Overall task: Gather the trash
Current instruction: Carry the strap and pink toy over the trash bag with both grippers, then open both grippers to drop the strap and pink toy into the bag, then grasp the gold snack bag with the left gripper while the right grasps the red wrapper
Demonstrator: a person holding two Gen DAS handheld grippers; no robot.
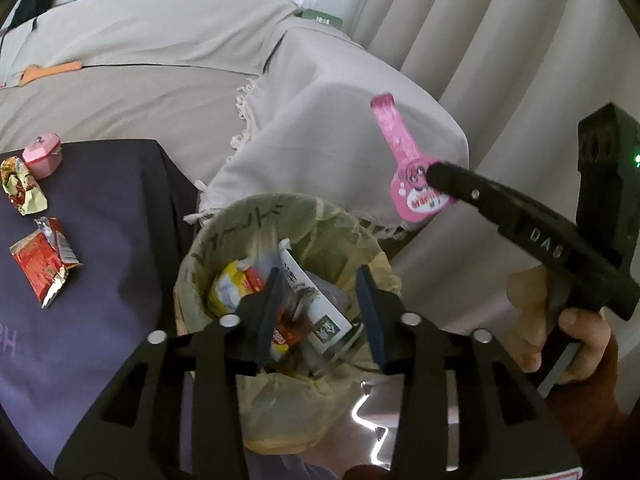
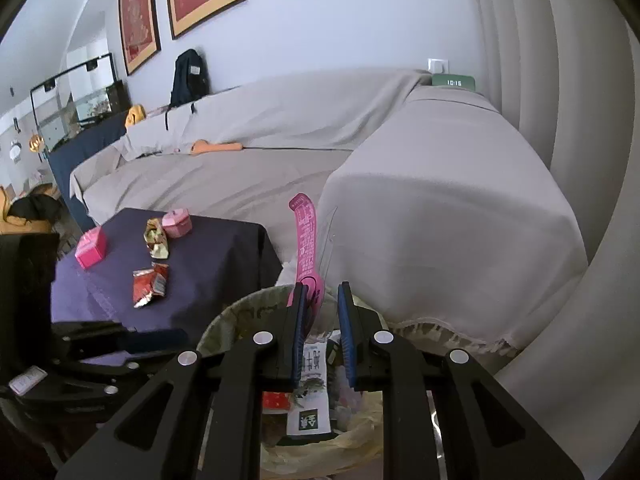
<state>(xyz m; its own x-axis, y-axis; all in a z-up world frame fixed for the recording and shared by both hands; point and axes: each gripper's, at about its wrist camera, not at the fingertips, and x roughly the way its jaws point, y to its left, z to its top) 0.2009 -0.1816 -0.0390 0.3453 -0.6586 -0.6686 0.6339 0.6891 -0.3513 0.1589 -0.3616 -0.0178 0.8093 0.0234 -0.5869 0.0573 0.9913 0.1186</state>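
- On the left, the purple-clothed table carries a torn red foil wrapper, a crumpled gold foil wrapper and a small pink lidded box.
- Centre: the round bin lined with a yellowish plastic bag sits beside the table, with wrappers and a white printed carton inside.
- The left gripper hangs over the bin, jaws parted, nothing pressed between them.
- Right: the right gripper is nearly closed, pinching a long pink printed wrapper that stands up above the bin's far rim.
- A hand grips that tool's handle, against the beige-covered sofa.
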